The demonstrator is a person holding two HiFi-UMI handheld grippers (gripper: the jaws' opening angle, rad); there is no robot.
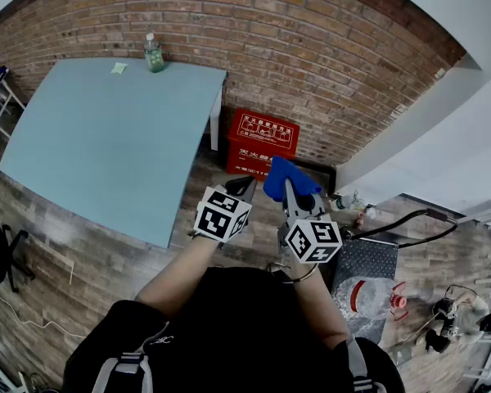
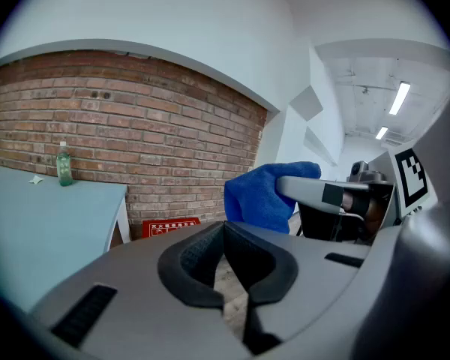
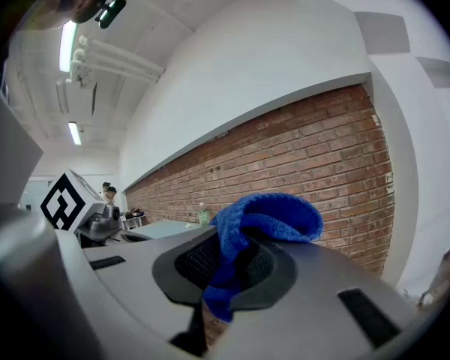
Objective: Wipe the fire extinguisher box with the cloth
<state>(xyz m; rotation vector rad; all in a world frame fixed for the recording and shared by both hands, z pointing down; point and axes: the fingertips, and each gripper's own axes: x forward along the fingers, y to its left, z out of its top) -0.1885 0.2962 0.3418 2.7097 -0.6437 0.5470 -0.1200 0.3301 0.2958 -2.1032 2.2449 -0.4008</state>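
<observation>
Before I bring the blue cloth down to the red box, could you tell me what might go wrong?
1. The bunched blue fabric cloth is pinched by only a narrow part in the right gripper; rubbing could pull it free.
2. The red rectangular fire extinguisher box sits on the floor against the brick wall, beside the pale blue table's white leg, so a sweep might strike either.

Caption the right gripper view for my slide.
Right gripper shut on a blue cloth, brick wall behind.
</observation>
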